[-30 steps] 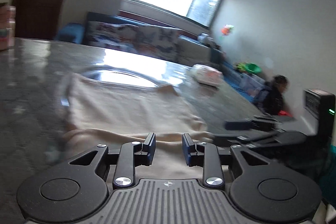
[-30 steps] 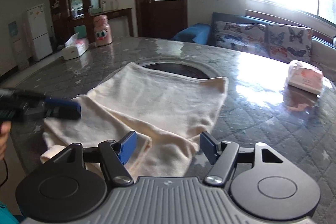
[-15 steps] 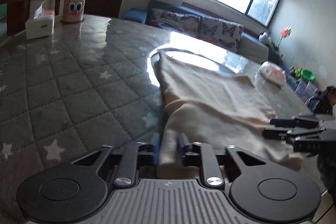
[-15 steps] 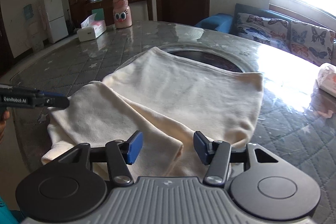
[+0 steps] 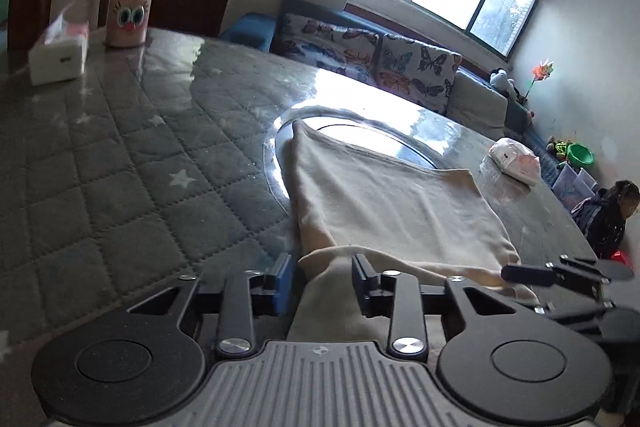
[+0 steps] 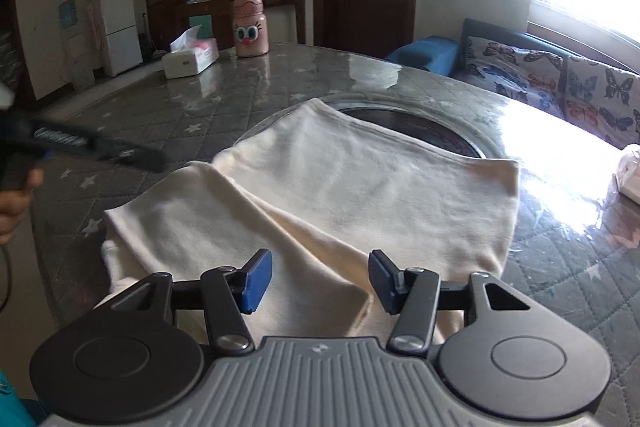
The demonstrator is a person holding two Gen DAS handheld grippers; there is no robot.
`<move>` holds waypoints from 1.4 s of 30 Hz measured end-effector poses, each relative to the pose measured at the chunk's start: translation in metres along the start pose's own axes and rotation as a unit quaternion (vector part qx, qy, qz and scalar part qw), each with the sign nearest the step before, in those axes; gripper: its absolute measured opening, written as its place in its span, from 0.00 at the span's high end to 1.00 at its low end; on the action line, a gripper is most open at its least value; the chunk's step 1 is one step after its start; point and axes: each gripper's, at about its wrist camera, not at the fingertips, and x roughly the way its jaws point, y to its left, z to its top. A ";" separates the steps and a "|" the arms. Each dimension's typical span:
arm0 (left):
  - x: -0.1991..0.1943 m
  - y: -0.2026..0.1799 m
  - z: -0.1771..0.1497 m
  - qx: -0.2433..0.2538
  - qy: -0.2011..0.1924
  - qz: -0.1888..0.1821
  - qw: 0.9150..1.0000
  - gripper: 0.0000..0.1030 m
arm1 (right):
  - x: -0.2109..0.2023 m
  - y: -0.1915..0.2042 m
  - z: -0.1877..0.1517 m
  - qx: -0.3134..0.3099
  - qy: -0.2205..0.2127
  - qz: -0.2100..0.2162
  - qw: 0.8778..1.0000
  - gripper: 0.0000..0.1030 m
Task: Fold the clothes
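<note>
Cream knit garment (image 6: 360,195): partly folded, sleeve end doubled across, further folds judged left. Left gripper (image 5: 322,285) opening around bunched edge; right gripper (image 6: 320,281) spread just above cloth.

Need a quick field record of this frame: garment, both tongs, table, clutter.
garment: cream garment, partly folded, a flap lying over its near part
left tongs: jaws opening, bunched cloth edge between them
right tongs: open over the near cloth, pads not pressing it
surface: grey quilted star-pattern table with a round inset under the garment's far end
clutter: tissue box, pink cartoon bottle, wrapped white-pink pack
</note>
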 end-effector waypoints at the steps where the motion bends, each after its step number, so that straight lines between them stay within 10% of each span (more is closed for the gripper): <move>1: 0.006 0.000 0.002 -0.005 0.005 -0.002 1.000 0.65 | 0.001 0.001 0.000 -0.003 0.002 0.002 1.000 0.47; 9: 0.019 0.010 0.002 -0.031 0.004 -0.030 0.999 0.87 | 0.007 0.003 -0.005 -0.012 0.014 0.006 1.000 0.46; 19: 0.007 -0.005 0.005 0.022 -0.024 0.016 0.999 0.77 | 0.000 -0.005 -0.003 -0.002 0.005 -0.005 1.000 0.47; 26: 0.005 -0.039 0.005 0.074 -0.037 -0.031 0.996 0.79 | -0.003 -0.002 0.000 -0.007 0.004 0.006 1.000 0.65; 42: 0.000 -0.052 -0.019 0.139 -0.008 -0.051 0.989 0.76 | -0.013 0.021 -0.014 -0.094 0.030 0.009 0.995 0.65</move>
